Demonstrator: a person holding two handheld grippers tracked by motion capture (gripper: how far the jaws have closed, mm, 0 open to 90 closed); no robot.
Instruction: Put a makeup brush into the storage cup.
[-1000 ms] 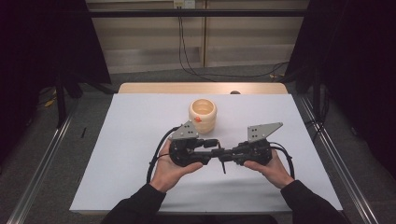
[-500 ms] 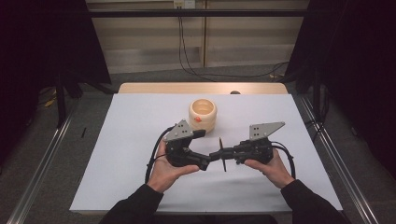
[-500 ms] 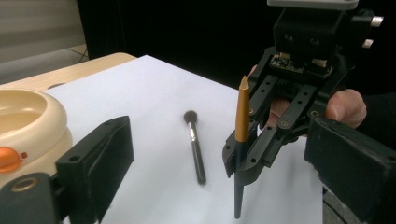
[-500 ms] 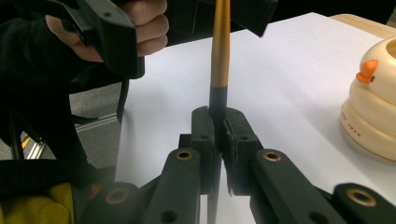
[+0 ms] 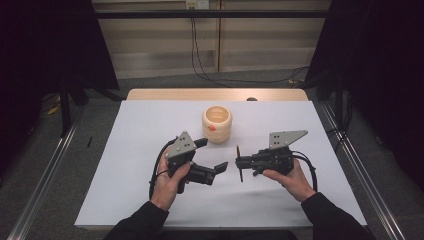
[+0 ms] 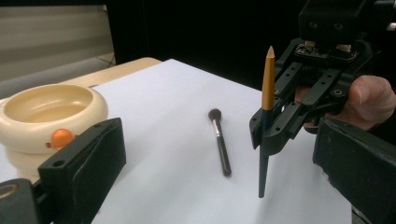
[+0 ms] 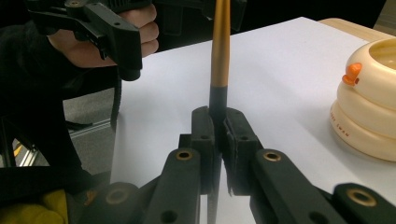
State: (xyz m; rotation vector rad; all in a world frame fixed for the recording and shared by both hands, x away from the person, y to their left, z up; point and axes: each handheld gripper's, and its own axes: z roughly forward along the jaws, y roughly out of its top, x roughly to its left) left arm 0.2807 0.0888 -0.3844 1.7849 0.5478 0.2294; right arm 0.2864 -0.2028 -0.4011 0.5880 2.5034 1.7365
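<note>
A thin brush (image 6: pixel 266 93) with a gold upper part and a dark lower shaft stands upright, pinched in my right gripper (image 6: pixel 268 135). From the right gripper view its jaws (image 7: pixel 218 121) are shut on the dark shaft, below the gold part of the brush (image 7: pixel 220 46). My left gripper (image 5: pixel 215 154) is open, a short way left of the held brush (image 5: pixel 239 162), with nothing between its jaws. A cream ringed pot (image 5: pixel 217 123) with an orange knob stands behind both grippers. A dark makeup brush (image 6: pixel 220 144) lies flat on the white table.
A white sheet (image 5: pixel 125 150) covers the table, with a wooden edge (image 5: pixel 165 94) at the back. Metal rails (image 5: pixel 45 180) run along both sides. Cables (image 5: pixel 200 55) hang on the rear wall.
The two grippers were together at the middle. My left gripper has opened and drawn back to the left. The right one has shifted right, keeping the thin brush.
</note>
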